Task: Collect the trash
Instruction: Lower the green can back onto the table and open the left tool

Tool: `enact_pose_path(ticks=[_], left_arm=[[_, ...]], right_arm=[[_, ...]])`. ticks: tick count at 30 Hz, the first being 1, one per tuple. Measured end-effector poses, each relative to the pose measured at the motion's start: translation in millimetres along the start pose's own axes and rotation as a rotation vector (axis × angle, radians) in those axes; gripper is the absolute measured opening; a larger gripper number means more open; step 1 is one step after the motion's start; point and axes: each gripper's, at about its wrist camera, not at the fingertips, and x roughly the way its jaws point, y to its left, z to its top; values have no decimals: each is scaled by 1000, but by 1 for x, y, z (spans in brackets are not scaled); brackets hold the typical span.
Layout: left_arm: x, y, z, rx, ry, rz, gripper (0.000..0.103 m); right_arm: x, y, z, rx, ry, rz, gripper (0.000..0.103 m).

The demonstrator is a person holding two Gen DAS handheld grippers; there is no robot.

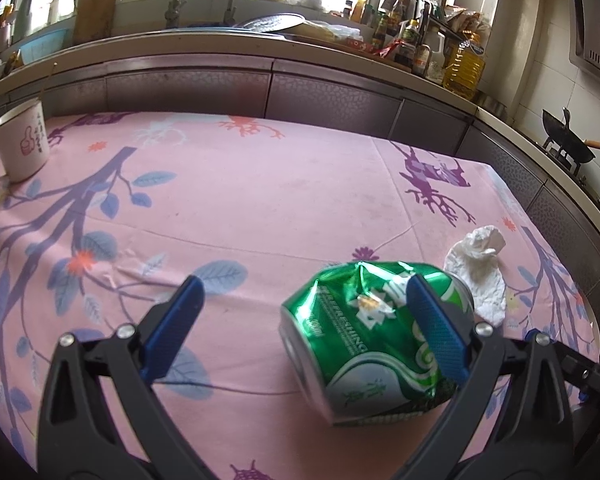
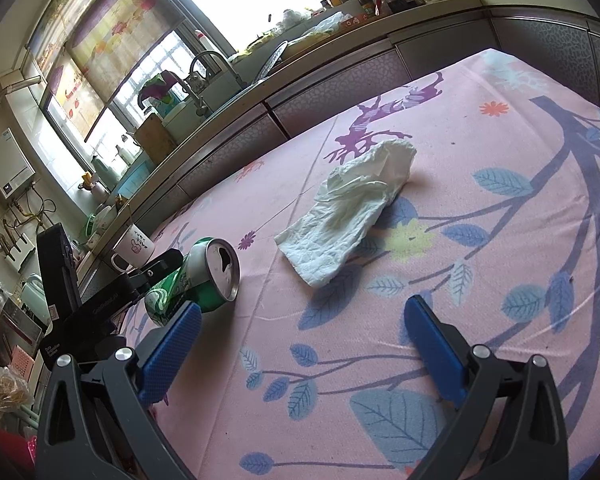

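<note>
Two pieces of trash on the counter (image 1: 260, 184), which is covered in a pink cloth printed with blue leaves and purple deer: a crushed green aluminium drink can (image 1: 372, 340) lying on its side, and a crumpled white paper tissue (image 2: 352, 212) just beyond it, close but, as far as I can tell, not touching. Left hand-held gripper (image 1: 304, 320) is spread wide, blue pads apart; the can sits toward its right-hand pad, which overlaps the can in the left wrist view, but I cannot tell whether pad and can touch (no sign of squeeze). Right hand-held gripper (image 2: 304, 340) is also spread as wide as it goes, nothing between its jaws; the tissue lies ahead of it on open cloth, apart from the pads. Can's opened top faces the right wrist camera, tab hole visible. Handling judgement: the can is light, thin-walled and already dented, so it will give further under pressure and may skid or roll on the cloth; best taken across the creased middle of the body, where the folds offer purchase, rather than at the hard rim. The tissue is near weightless and soft, will collapse to nothing in a pinch; take the raised, bunched end so the pads get bulk and not just cloth. A white enamel mug with a pink thumbs-up print (image 1: 20, 144) stands well apart at the far left edge, not trash by the look of it. No bin in either view.
</note>
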Motion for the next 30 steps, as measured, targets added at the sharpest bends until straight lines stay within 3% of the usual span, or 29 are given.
enact_pose_path(ticks=[10,18,30], left_arm=[[7,5,0,-21,38,13,97],[9,15,-2,-73,64,-57,97],[14,24,0,-104,84,-98,97]], right_arm=[[0,0,0,0,0,-1,97],[0,0,0,0,0,0,97],[-1,0,0,0,-1,-1,97]])
